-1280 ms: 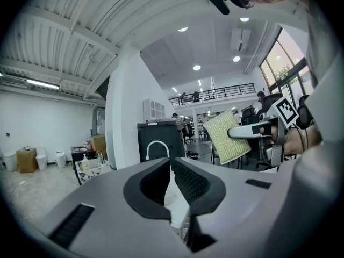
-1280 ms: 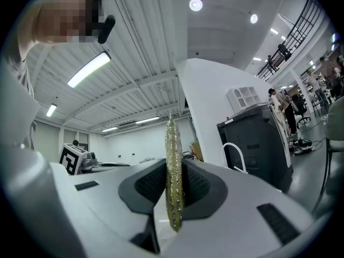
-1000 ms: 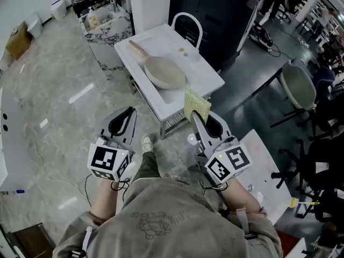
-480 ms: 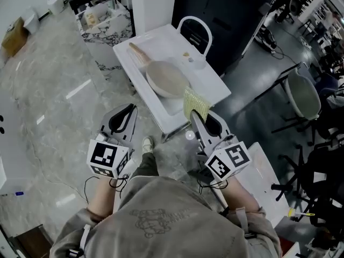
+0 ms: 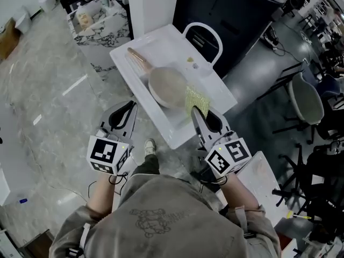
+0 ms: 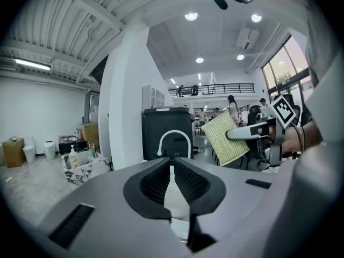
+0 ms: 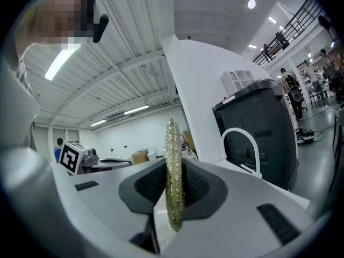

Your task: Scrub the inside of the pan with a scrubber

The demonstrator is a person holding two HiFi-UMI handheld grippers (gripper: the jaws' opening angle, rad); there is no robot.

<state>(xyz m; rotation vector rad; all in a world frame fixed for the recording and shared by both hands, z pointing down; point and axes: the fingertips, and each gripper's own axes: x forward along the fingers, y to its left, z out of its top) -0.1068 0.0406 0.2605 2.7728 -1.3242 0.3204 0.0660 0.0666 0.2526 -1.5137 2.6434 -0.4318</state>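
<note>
Down in front of you, the round beige pan w/ its long pale handle lies in the white sink, by the bent white tap. Your right gripper pinches the flat yellow-green scrubber pad, edge up, over the pan's near rim. Your left gripper is squeezed closed w/ nothing in it, near the sink's left edge.

The tongs clamp an upright yellow-green scrubber edge-on, a white faucet beyond.
</note>
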